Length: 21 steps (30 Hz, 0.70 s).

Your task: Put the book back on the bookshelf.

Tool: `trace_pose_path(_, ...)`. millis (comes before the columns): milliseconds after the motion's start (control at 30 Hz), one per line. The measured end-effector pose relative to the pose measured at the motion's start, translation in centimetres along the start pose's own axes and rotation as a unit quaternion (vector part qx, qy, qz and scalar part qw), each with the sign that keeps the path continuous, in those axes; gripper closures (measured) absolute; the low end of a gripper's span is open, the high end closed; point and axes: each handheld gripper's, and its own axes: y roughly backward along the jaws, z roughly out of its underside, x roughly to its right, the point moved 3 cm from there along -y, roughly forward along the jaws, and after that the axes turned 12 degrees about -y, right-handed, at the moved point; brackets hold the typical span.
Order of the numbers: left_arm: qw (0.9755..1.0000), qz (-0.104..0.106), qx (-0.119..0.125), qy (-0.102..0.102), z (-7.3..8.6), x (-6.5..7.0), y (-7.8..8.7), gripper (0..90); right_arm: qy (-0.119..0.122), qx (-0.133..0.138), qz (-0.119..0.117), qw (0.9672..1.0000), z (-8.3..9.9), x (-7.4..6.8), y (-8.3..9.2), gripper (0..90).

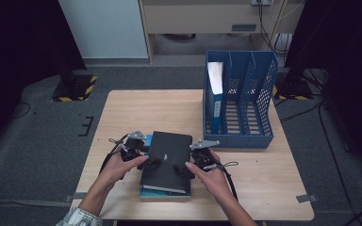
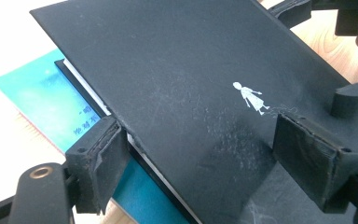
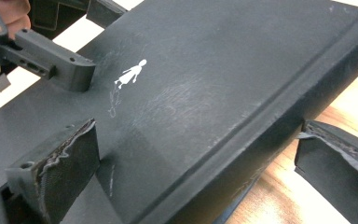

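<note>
A black book (image 1: 167, 157) with a small white figure on its cover lies askew on a teal book (image 1: 165, 192) near the table's front edge. My left gripper (image 1: 152, 161) is at the black book's left edge. In the left gripper view (image 2: 203, 156) one pad rests on the cover (image 2: 191, 70) and the other presses under its edge, beside the teal book (image 2: 46, 102). My right gripper (image 1: 185, 167) straddles the book's right side. In the right gripper view (image 3: 200, 161) one pad lies over the cover (image 3: 223, 70), while the other stands off the spine above the wood.
A blue three-slot file rack (image 1: 245, 101) stands at the table's (image 1: 136, 108) back right, with an upright blue and white book (image 1: 214, 89) in its left slot. Bare wood lies to the left and behind the books.
</note>
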Motion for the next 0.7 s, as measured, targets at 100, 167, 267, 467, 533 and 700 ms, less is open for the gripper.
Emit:
trace_pose_path(100,1.0,0.002,0.0,-0.002,-0.1,-0.1,-0.1,17.8,-0.02,0.0,-0.007,0.9998,0.0,0.4,-0.1,0.1)
trace_pose_path(167,1.0,0.002,0.001,-0.001,-0.1,-0.1,-0.1,17.8,-0.041,0.003,-0.02,0.999,0.1,0.9,-0.3,0.1)
trace_pose_path(267,1.0,0.002,0.0,0.0,-0.1,-0.1,-0.2,17.8,-0.064,0.004,-0.034,0.9973,0.2,1.4,-0.5,0.0)
trace_pose_path(467,1.0,0.006,-0.007,-0.002,-0.3,-0.3,-0.3,17.5,-0.094,-0.001,-0.053,0.9942,0.3,2.0,-0.8,0.0)
trace_pose_path(533,0.9999,0.01,-0.006,0.001,-0.3,-0.4,-0.4,17.1,-0.098,-0.004,-0.057,0.9936,0.3,2.1,-0.9,0.0)
trace_pose_path(700,0.9999,0.014,-0.004,0.002,-0.3,-0.5,-0.5,16.6,-0.11,-0.008,-0.067,0.9916,0.2,2.4,-1.1,0.0)
